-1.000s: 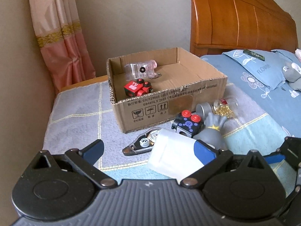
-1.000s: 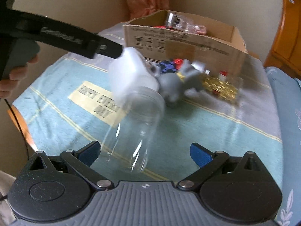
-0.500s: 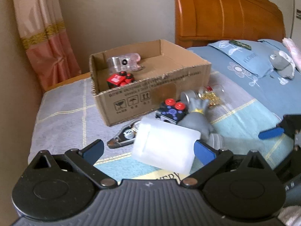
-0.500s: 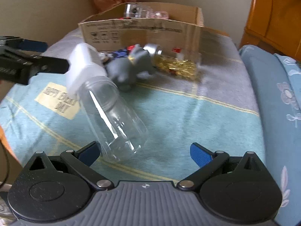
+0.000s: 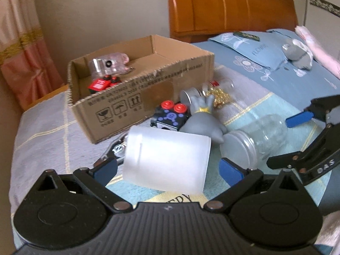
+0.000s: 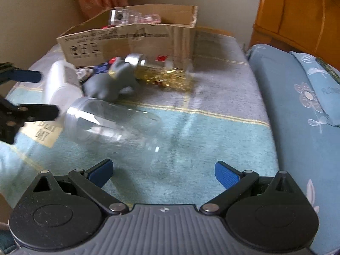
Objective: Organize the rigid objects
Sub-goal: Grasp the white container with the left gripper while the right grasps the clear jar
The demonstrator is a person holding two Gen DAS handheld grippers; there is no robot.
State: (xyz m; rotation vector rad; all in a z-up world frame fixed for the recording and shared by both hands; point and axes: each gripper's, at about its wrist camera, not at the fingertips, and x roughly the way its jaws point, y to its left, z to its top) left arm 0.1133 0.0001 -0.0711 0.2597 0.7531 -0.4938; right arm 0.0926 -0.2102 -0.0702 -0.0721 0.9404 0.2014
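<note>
A frosted white cap (image 5: pixel 167 159) sits between the open fingers of my left gripper (image 5: pixel 169 169); whether they press it I cannot tell, the jaws stand wide. A clear plastic jar (image 6: pixel 110 125) lies on its side on the cloth, also in the left wrist view (image 5: pixel 255 140). My right gripper (image 6: pixel 163 172) is open and empty, just short of the jar. A cardboard box (image 5: pixel 131 97) holds a red toy (image 5: pixel 102 82) and a clear item (image 5: pixel 108 65).
In front of the box lie a grey figurine (image 5: pixel 204 121), a black block with red knobs (image 5: pixel 170 116), a jar of gold bits (image 6: pixel 167 74) and a watch-like item (image 5: pixel 116 148). A wooden headboard (image 5: pixel 229 6) and blue bedding (image 5: pixel 276 63) are at the right.
The white cap has come off the clear jar, which now lies on the cloth. My left gripper drew back with the cap; my right gripper swung around the jar.
</note>
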